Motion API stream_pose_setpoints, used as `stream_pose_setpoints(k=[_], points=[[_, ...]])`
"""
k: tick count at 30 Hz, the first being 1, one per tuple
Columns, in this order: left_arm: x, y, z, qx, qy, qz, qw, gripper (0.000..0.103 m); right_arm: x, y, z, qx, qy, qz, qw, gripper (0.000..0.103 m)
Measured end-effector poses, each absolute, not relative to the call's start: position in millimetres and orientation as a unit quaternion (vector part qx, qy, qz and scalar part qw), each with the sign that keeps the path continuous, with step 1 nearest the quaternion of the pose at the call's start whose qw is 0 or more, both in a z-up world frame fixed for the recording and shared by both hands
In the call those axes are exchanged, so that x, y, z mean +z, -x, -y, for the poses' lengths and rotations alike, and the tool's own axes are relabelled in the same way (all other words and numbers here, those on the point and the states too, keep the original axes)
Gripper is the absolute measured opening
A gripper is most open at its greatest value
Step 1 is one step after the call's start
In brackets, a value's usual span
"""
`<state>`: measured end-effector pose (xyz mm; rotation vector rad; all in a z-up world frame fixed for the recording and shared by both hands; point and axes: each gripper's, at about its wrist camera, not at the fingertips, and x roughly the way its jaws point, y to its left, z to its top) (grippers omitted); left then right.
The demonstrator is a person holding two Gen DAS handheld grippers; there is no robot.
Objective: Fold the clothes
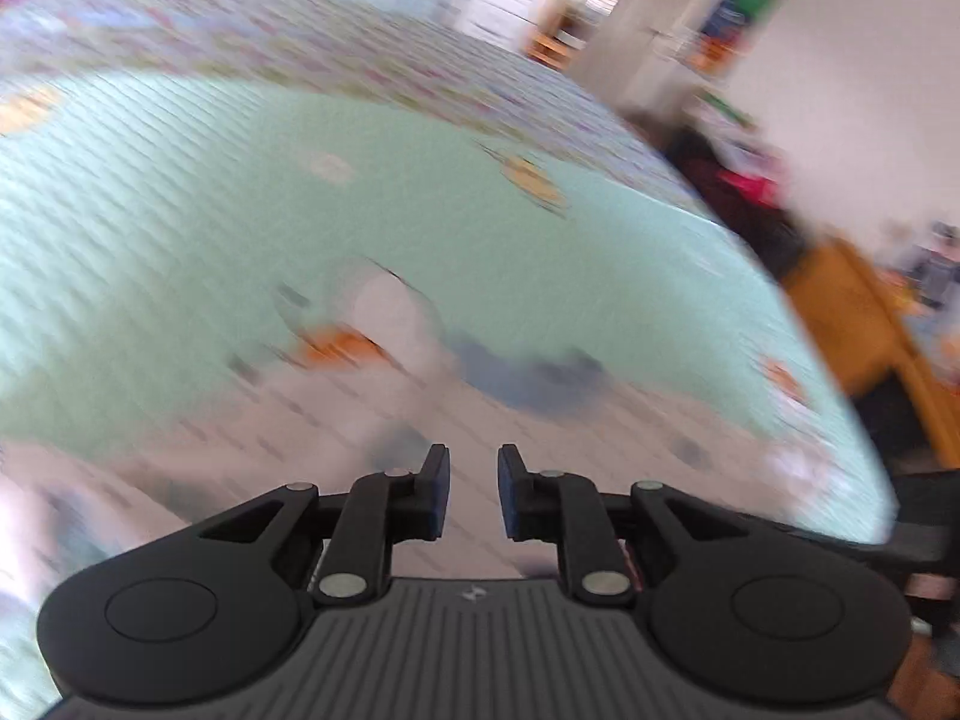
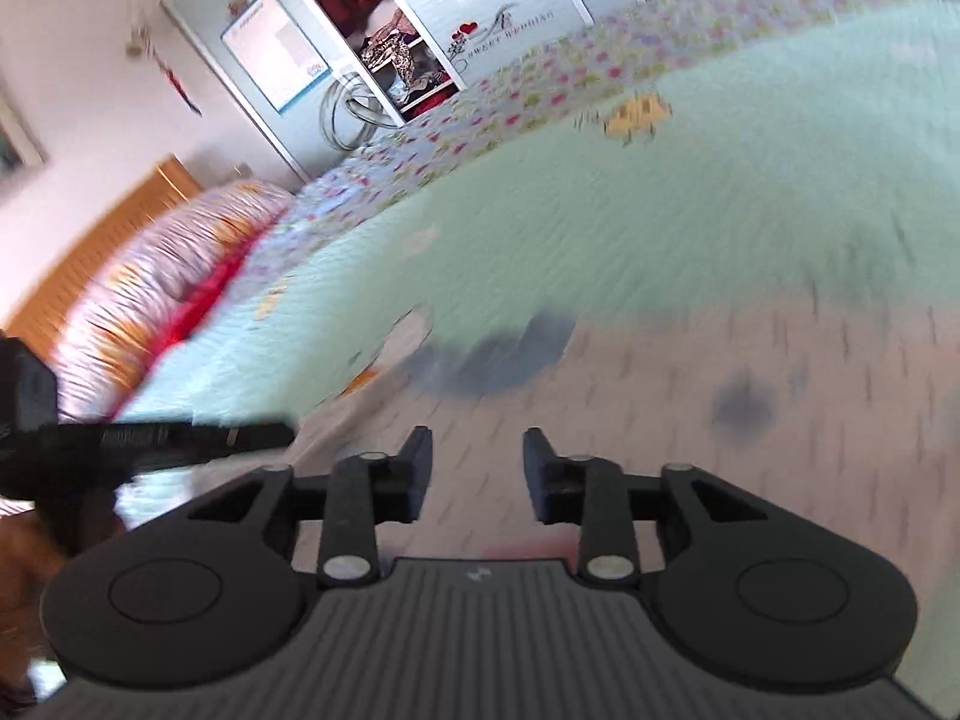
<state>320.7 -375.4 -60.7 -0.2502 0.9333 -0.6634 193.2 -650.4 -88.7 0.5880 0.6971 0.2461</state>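
Observation:
A pale pink garment with small dark marks and blue patches [image 1: 336, 414] lies spread on a mint green bed cover [image 1: 180, 210]. It also shows in the right wrist view [image 2: 690, 372]. My left gripper [image 1: 474, 468] hovers over the garment, open and empty. My right gripper [image 2: 477, 456] is open and empty above the same cloth. The left gripper shows as a dark bar [image 2: 150, 438] at the left of the right wrist view. Both views are motion blurred.
The bed has a flowered sheet [image 2: 480, 114] beyond the green cover. A striped pillow [image 2: 168, 276] and wooden headboard [image 2: 90, 252] lie at the left. A wardrobe [image 2: 390, 30] stands behind. A wooden piece of furniture [image 1: 852, 324] stands beside the bed.

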Motion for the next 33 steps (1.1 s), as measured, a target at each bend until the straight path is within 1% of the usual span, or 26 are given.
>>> stream_pose_setpoints(k=[2, 4, 5, 6, 8, 10, 11, 12, 13, 15, 17, 20, 22, 24, 28, 29, 31, 32, 33], points=[[-74.0, -314.5, 382.2, -0.331, 0.097, -0.458, 0.819, 0.021, -89.0, -168.2, 641.3, 0.126, -0.299, -0.344, 0.881, 0.035], [-92.3, -319.4, 386.3, -0.304, 0.066, -0.471, 0.825, 0.021, -93.3, -153.2, 633.2, 0.131, -0.315, -0.350, 0.873, 0.035], [-101.0, -329.3, 378.8, -0.279, 0.086, -0.477, 0.829, 0.016, -99.4, -150.8, 627.7, 0.130, -0.320, -0.352, 0.870, 0.035], [-109.7, -339.3, 371.2, -0.254, 0.107, -0.482, 0.832, 0.003, -102.0, -146.4, 625.0, 0.125, -0.319, -0.354, 0.870, 0.035], [-112.0, -355.4, 347.2, -0.207, 0.197, -0.480, 0.830, 0.003, -103.1, -133.6, 622.2, 0.113, -0.309, -0.356, 0.875, 0.035], [-94.8, -354.5, 336.9, -0.199, 0.205, -0.443, 0.850, 0.005, -104.9, -125.5, 624.7, 0.110, -0.309, -0.356, 0.875, 0.035], [-85.6, -351.1, 335.4, -0.207, 0.200, -0.426, 0.858, 0.010, -105.0, -122.3, 625.5, 0.109, -0.307, -0.356, 0.876, 0.035], [-78.9, -349.1, 333.5, -0.213, 0.200, -0.415, 0.862, 0.017, -102.2, -122.2, 624.5, 0.110, -0.302, -0.353, 0.879, 0.036], [-75.8, -349.2, 332.9, -0.210, 0.196, -0.409, 0.866, 0.020, -100.9, -122.2, 623.2, 0.110, -0.294, -0.352, 0.882, 0.036], [-69.6, -349.4, 331.8, -0.206, 0.188, -0.399, 0.873, 0.021, -102.8, -118.3, 623.1, 0.106, -0.294, -0.352, 0.882, 0.038], [-66.0, -356.3, 336.2, -0.202, 0.137, -0.408, 0.880, 0.021, -110.2, -114.4, 622.0, 0.100, -0.294, -0.352, 0.883, 0.039], [-64.0, -369.1, 344.6, -0.205, 0.033, -0.416, 0.885, 0.023, -112.0, -113.5, 617.7, 0.095, -0.293, -0.350, 0.885, 0.040], [-69.9, -372.9, 347.0, -0.221, -0.032, -0.416, 0.882, 0.028, -113.9, -112.4, 616.6, 0.094, -0.293, -0.349, 0.885, 0.041], [-71.9, -376.1, 355.8, -0.234, -0.070, -0.413, 0.878, 0.032, -115.7, -110.5, 616.6, 0.094, -0.294, -0.348, 0.885, 0.041], [-78.1, -383.7, 360.7, -0.255, -0.090, -0.410, 0.871, 0.037, -117.4, -108.9, 615.6, 0.097, -0.287, -0.346, 0.888, 0.041], [-81.8, -385.3, 364.4, -0.255, -0.106, -0.414, 0.867, 0.040, -117.3, -109.0, 615.1, 0.098, -0.285, -0.346, 0.889, 0.041], [-88.4, -387.1, 368.8, -0.256, -0.127, -0.417, 0.863, 0.042, -117.4, -109.3, 615.0, 0.102, -0.283, -0.345, 0.889, 0.042], [-91.2, -387.2, 369.6, -0.257, -0.133, -0.415, 0.862, 0.040, -117.6, -109.4, 615.6, 0.104, -0.284, -0.345, 0.889, 0.042], [-90.5, -387.3, 369.2, -0.261, -0.128, -0.416, 0.861, 0.024, -117.9, -109.3, 616.3, 0.106, -0.285, -0.345, 0.888, 0.042]])
